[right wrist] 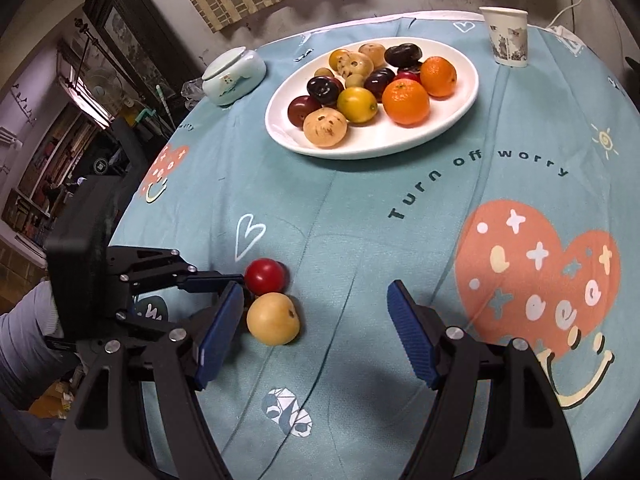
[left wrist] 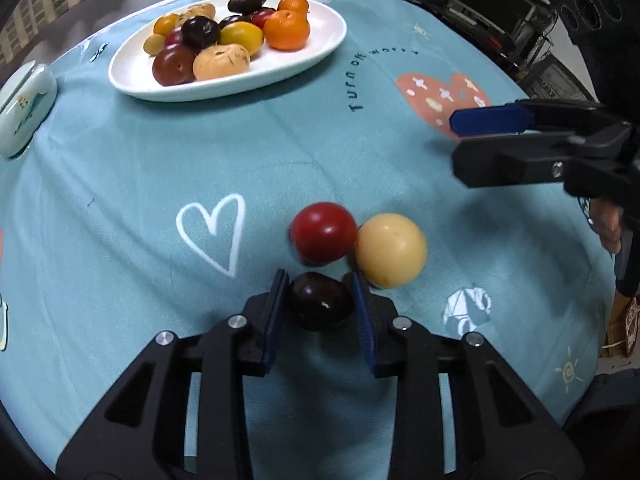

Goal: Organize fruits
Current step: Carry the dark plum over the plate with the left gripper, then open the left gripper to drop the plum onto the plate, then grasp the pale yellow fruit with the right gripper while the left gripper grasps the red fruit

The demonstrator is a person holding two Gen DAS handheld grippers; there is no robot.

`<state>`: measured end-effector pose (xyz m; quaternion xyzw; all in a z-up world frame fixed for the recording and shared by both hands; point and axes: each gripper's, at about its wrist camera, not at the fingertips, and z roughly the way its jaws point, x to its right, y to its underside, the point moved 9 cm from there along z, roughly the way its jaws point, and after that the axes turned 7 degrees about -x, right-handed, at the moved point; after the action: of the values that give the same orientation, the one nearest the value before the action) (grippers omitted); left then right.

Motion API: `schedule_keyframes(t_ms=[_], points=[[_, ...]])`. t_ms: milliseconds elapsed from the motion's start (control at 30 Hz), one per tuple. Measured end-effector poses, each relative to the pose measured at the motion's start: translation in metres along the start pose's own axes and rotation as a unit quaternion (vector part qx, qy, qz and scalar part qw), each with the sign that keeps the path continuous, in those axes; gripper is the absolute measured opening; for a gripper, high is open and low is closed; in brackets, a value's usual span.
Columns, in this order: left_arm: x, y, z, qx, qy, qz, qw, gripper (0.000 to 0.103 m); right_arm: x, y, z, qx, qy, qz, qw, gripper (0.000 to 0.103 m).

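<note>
Left gripper [left wrist: 320,300] clamps dark plum [left wrist: 320,300] beside red fruit [left wrist: 323,233]; right gripper [right wrist: 314,320] spread wide over bare tablecloth [right wrist: 360,240]

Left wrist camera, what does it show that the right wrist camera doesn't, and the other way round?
Only the left wrist view shows the dark purple plum between the left gripper's blue pads.

Only the right wrist view shows the right gripper wide open and empty.

Both show the round red fruit and pale yellow round fruit touching on the teal tablecloth, plus the white oval plate of fruit.
</note>
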<state>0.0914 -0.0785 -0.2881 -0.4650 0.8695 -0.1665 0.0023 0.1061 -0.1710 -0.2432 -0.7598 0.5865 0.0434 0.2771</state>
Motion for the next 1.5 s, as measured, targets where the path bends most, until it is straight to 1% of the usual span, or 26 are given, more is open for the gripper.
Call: schedule_keyframes(t_ms=[67,167,267,367,400,433,467,500,567,633,767,800,833,900,933,967,1033,1100,1167,1200,1267,1333,1400,1433,1467,1500], points=[[-0.002,0.000,-0.001,-0.007,0.014,-0.015,0.9998,0.031,-0.001,0.000,-0.001,0.001,-0.001,0.001,1.000,0.075],[-0.005,-0.001,-0.012,0.000,0.018,-0.025,0.9995,0.031,-0.004,-0.001,-0.003,0.004,-0.001,-0.005,1.000,0.075],[-0.009,-0.020,-0.040,0.037,0.019,-0.039,0.9984,0.031,-0.009,-0.012,-0.011,0.020,-0.001,-0.011,1.000,0.075],[-0.020,-0.062,-0.074,0.089,-0.002,-0.066,0.9939,0.031,-0.018,-0.043,-0.031,0.067,0.016,-0.029,0.997,0.075],[-0.028,-0.082,-0.085,0.108,-0.017,-0.081,0.9906,0.031,-0.021,-0.059,-0.040,0.088,0.027,-0.031,0.995,0.075],[-0.036,-0.099,-0.091,0.115,-0.035,-0.099,0.9878,0.031,-0.021,-0.072,-0.046,0.103,0.039,-0.031,0.993,0.075],[-0.043,-0.115,-0.095,0.120,-0.051,-0.111,0.9853,0.029,-0.020,-0.093,-0.053,0.124,0.065,-0.029,0.990,0.075],[-0.053,-0.136,-0.097,0.131,-0.072,-0.127,0.9806,0.030,-0.016,-0.108,-0.056,0.137,0.084,-0.024,0.987,0.074],[-0.070,-0.160,-0.091,0.126,-0.082,-0.148,0.9775,0.032,0.003,-0.141,-0.058,0.154,0.105,0.010,0.982,0.074],[-0.083,-0.184,-0.075,0.115,-0.096,-0.157,0.9761,0.031,0.029,-0.164,-0.047,0.143,0.101,0.055,0.983,0.075],[-0.105,-0.212,-0.038,0.078,-0.108,-0.169,0.9765,0.032,0.064,-0.189,-0.020,0.114,0.102,0.095,0.984,0.074],[-0.111,-0.214,-0.026,0.064,-0.119,-0.173,0.9756,0.032,0.069,-0.192,-0.015,0.108,0.109,0.098,0.983,0.074],[-0.117,-0.215,-0.019,0.058,-0.129,-0.177,0.9741,0.036,0.075,-0.195,-0.008,0.101,0.123,0.098,0.982,0.074],[-0.122,-0.219,-0.013,0.056,-0.133,-0.177,0.9736,0.045,0.085,-0.199,0.003,0.084,0.148,0.104,0.980,0.074],[-0.122,-0.219,-0.013,0.057,-0.134,-0.176,0.9735,0.060,0.087,-0.200,0.009,0.075,0.147,0.111,0.980,0.074],[-0.122,-0.219,-0.016,0.064,-0.135,-0.176,0.9731,0.068,0.088,-0.201,0.014,0.065,0.131,0.120,0.982,0.074],[-0.122,-0.217,-0.026,0.077,-0.139,-0.170,0.9726,0.070,0.085,-0.201,0.014,0.067,0.114,0.127,0.983,0.074],[-0.122,-0.209,-0.041,0.086,-0.134,-0.173,0.9721,0.071,0.085,-0.199,0.006,0.074,0.111,0.132,0.982,0.075],[-0.118,-0.197,-0.060,0.105,-0.131,-0.178,0.9697,0.075,0.083,-0.189,-0.005,0.073,0.082,0.144,0.983,0.075],[-0.114,-0.184,-0.072,0.117,-0.134,-0.175,0.9684,0.076,0.079,-0.179,-0.010,0.072,0.068,0.144,0.985,0.075],[-0.104,-0.157,-0.085,0.129,-0.137,-0.166,0.9680,0.077,0.070,-0.156,-0.014,0.058,0.058,0.128,0.988,0.075],[-0.088,-0.115,-0.087,0.125,-0.126,-0.155,0.9719,0.077,0.055,-0.116,-0.020,0.049,0.072,0.085,0.993,0.075],[-0.073,-0.070,-0.079,0.098,-0.126,-0.148,0.9759,0.077,0.042,-0.077,-0.022,0.047,0.094,0.043,0.993,0.074],[-0.067,-0.048,-0.074,0.084,-0.127,-0.152,0.9767,0.077,0.031,-0.047,-0.021,0.040,0.105,0.014,0.994,0.074],[-0.063,-0.027,-0.069,0.069,-0.124,-0.161,0.9766,0.077,0.022,-0.024,-0.018,0.036,0.115,-0.010,0.993,0.074],[-0.057,-0.004,-0.063,0.053,-0.110,-0.178,0.9764,0.077,0.015,-0.006,-0.016,0.033,0.122,-0.024,0.992,0.074]])
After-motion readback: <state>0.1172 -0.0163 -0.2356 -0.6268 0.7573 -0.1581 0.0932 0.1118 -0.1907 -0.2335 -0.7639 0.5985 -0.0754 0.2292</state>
